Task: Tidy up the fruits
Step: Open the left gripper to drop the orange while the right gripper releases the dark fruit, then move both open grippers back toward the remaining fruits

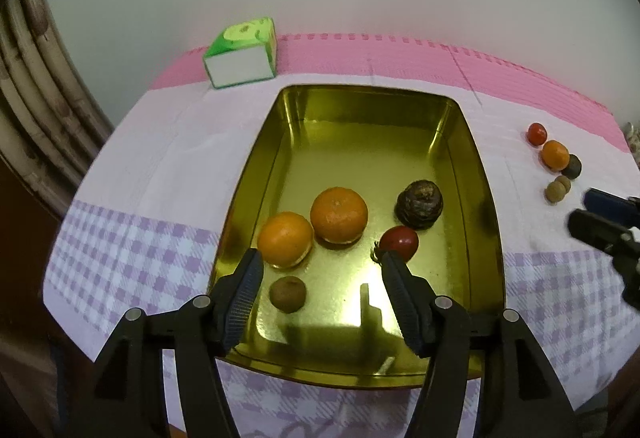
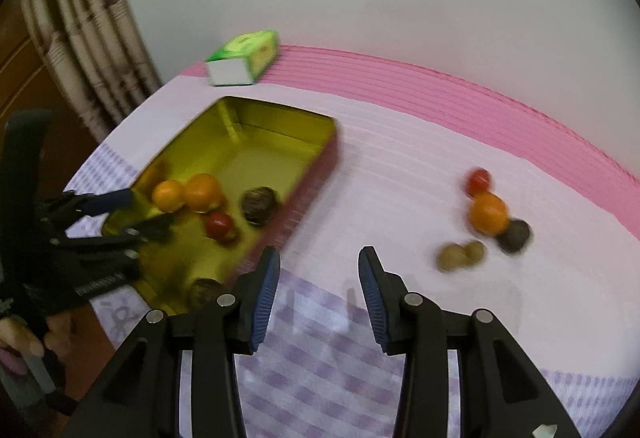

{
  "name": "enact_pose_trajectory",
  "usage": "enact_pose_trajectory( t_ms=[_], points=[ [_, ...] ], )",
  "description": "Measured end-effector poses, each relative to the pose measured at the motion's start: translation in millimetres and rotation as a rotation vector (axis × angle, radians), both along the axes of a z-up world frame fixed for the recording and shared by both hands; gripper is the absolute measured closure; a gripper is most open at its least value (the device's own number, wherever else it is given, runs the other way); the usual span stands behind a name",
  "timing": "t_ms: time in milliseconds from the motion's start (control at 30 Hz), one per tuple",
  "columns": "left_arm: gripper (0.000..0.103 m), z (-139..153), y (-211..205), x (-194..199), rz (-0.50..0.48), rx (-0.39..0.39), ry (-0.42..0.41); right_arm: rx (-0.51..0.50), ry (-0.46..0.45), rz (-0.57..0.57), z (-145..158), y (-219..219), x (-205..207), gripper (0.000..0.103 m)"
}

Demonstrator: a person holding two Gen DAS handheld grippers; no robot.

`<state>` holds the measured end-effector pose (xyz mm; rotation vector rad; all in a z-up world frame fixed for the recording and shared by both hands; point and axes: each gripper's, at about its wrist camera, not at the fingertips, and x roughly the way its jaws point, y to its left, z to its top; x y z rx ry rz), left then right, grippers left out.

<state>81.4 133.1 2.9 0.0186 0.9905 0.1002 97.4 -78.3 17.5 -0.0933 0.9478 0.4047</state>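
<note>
Fruits (image 2: 486, 216) by right tongs (image 2: 318, 290) motion-blurred, small brown ones indistinct.

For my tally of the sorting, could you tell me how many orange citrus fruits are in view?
3. Two touch in the gold tin: one nearer the left gripper, one just behind. The third lies on the tablecloth among loose fruit.

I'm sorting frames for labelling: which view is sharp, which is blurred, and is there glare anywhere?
Left wrist view: sharp; bright glare and a gripper shadow on the gold metal tray floor. Right wrist view: motion-blurred, smearing the loose fruit cluster on the pink-and-lilac tablecloth; its straight edges bow from fisheye distortion.
</note>
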Motion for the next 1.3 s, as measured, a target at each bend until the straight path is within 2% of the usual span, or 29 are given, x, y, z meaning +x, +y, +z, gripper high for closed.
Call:
enact_pose_trajectory(
  t_ms=[300,533,733,933,1167,1300],
  points=[
    [0.041,15.6,-9.7,-10.7,0.014,0.022,-0.093,-0.063,0.027,-0.171,-19.6,-86.7,-11.2,0.065],
    [0.041,16.9,-46.2,-10.7,-0.047,0.019,-0.070,-0.079,0.070,-0.239,-44.3,-128.0,-5.2,0.065],
    [0.041,19.7,-83.6,-2.2,-0.094,-0.014,-0.044,-0.072,0.086,-0.242,-60.9,-136.9,18.4,0.065],
    [0.041,15.4,-131.4,16.6,-0.157,0.001,-0.019,-0.098,0.075,-0.205,-72.5,-129.0,43.3,0.064],
    [0.041,-2.4,-164.2,36.6,-0.177,-0.036,0.022,-0.102,0.019,-0.162,-75.6,-123.3,75.2,0.063],
    [0.041,-11.2,-176.9,44.6,-0.187,-0.036,0.024,-0.083,-0.010,-0.152,-76.4,-125.2,85.0,0.068]
  ],
)
